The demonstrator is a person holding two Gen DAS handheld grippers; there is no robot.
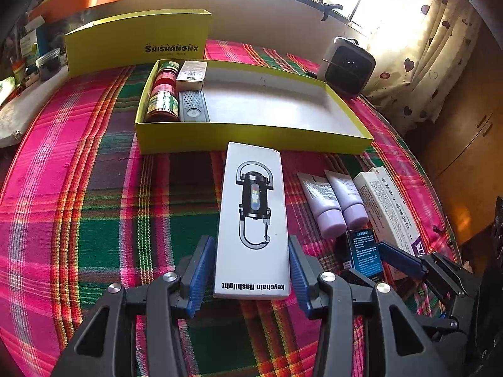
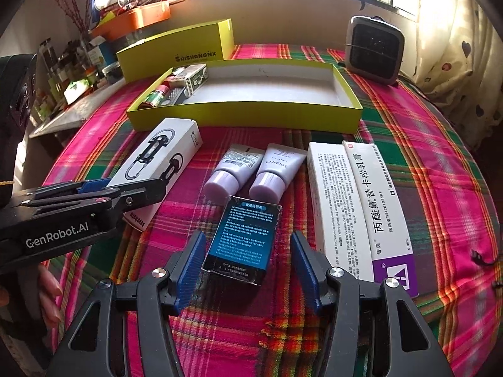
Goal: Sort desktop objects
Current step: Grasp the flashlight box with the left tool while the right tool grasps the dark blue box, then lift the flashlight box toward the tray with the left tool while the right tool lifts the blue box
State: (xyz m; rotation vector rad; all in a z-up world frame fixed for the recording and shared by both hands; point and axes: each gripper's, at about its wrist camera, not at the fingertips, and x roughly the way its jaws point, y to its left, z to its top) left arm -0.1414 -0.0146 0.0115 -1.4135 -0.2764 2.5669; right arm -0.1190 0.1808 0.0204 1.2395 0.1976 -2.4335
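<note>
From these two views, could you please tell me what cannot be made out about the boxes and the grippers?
- Left wrist view: the dark box is partly hidden behind the right gripper.
- Right wrist view: the left gripper covers the near end of the flashlight box.
- Both views: items in the yellow tray are too small to read.
- Neither view shows whether the left gripper's pads touch the flashlight box.

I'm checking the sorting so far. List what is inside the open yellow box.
In the yellow box, at its left end: two red-and-green jars, a small white carton and a grey flat device. The rest shows bare floor. Anything beneath those items is hidden.
</note>
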